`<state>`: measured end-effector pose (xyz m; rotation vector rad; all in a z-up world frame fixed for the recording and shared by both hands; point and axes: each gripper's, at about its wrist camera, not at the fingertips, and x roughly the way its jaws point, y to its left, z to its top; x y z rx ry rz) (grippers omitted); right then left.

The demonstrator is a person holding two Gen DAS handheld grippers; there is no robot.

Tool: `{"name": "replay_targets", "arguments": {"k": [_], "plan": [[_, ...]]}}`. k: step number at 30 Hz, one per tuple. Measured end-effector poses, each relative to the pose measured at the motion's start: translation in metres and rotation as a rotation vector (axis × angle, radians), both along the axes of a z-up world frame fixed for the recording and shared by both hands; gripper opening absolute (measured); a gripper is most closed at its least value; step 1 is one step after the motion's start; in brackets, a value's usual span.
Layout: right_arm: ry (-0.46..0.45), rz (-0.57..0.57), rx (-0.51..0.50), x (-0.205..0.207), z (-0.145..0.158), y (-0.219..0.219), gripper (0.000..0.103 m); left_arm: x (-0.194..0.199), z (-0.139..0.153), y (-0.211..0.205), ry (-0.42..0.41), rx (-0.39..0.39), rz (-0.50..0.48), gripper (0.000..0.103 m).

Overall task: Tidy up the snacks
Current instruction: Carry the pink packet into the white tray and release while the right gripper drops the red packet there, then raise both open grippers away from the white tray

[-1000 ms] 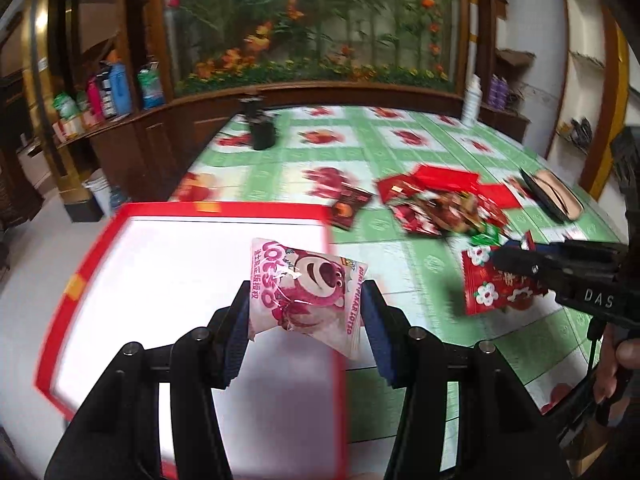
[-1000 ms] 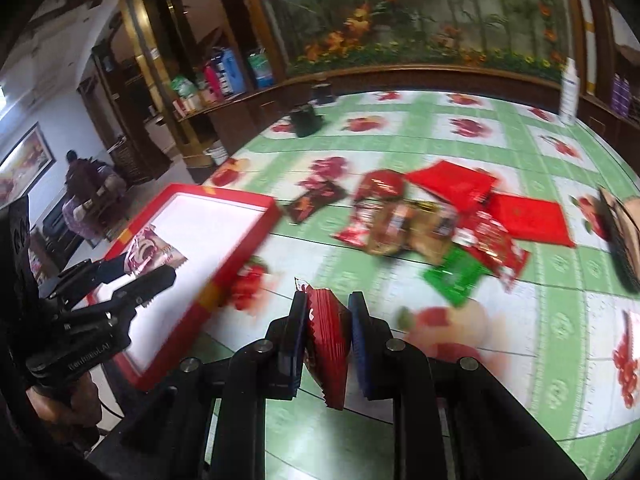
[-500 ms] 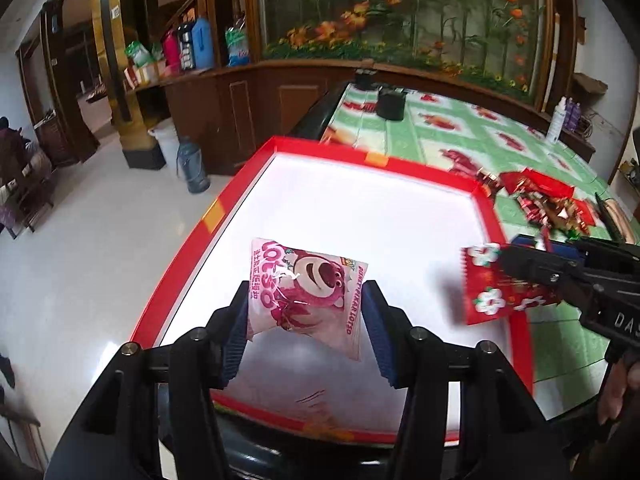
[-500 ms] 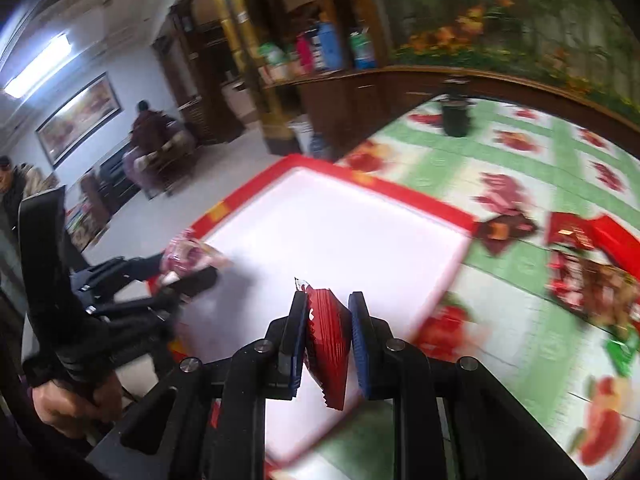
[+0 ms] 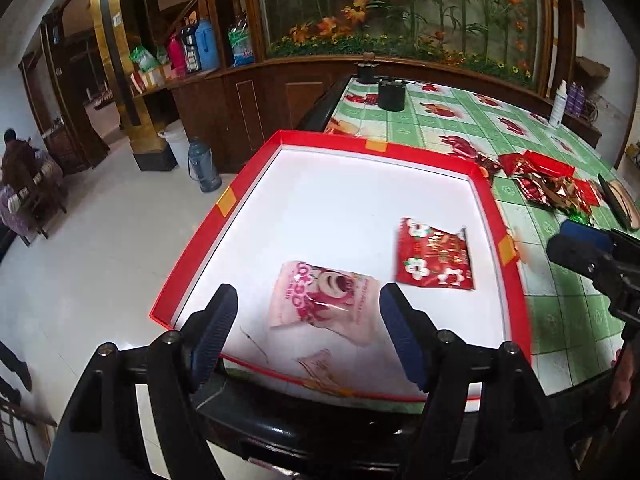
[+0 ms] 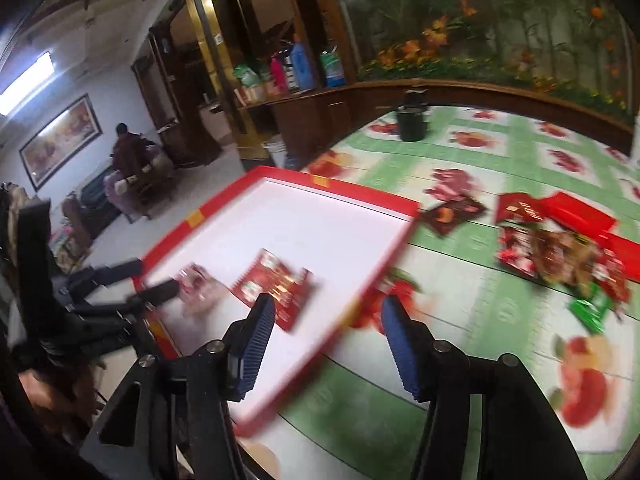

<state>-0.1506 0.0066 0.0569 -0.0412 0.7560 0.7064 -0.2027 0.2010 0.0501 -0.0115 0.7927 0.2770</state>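
Two snack packets lie on the white floor of a red-rimmed tray (image 5: 486, 196) at the near end of a table under a green-and-white fruit-print cloth (image 5: 448, 120); the left gripper (image 5: 308, 336) fills the bottom of the left wrist view, its jaws opening, the blue pads clear on either side of a pink bear-print packet (image 5: 324, 300) that rests flat on the tray at lower centre; just right of it, apart and a little higher in the frame, sits a red packet with white flowers (image 5: 434, 254); the right gripper (image 5: 580, 240) enters at the right edge of that frame, over the tablecloth beside the tray's right rim; in the right wrist view the right gripper (image 6: 328, 344) stands at the bottom, jaws opening with nothing pressed between the pads, the tray's blurred near rim showing through the gap; the red packet (image 6: 276, 288) lies on the tray just above the left-hand pad, the pink one (image 6: 198, 286) further left, next to the left gripper's fingertips (image 6: 158, 290) at the left edge; a loose heap of red, brown and green snack packets (image 6: 560, 248) waits on the cloth at right of the frame, well apart from the tray; a dark round container (image 6: 411, 122) stands at the far end of the table, upper centre
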Motion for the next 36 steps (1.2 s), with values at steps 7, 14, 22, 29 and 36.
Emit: {"name": "replay_targets", "arguments": {"k": [7, 14, 22, 29, 36], "plan": [[-0.075, -0.054, -0.018, -0.034, 0.02, -0.037, 0.059, -0.023, 0.03, -0.027, -0.078, 0.078, -0.011, 0.082], [-0.191, -0.054, -0.035, -0.068, 0.045, -0.056, 0.067, -0.036, 0.054, -0.045, -0.143, 0.106, 0.001, 0.083], [-0.224, -0.08, -0.007, -0.076, 0.055, -0.076, 0.067, -0.033, 0.062, -0.062, -0.151, 0.143, -0.012, 0.083], [-0.204, -0.084, 0.006, -0.067, 0.052, -0.078, 0.067, -0.025, 0.062, -0.062, -0.145, 0.158, -0.003, 0.083], [-0.193, -0.08, 0.005, -0.058, 0.049, -0.074, 0.067, -0.021, 0.062, -0.058, -0.146, 0.16, 0.008, 0.083]]}}
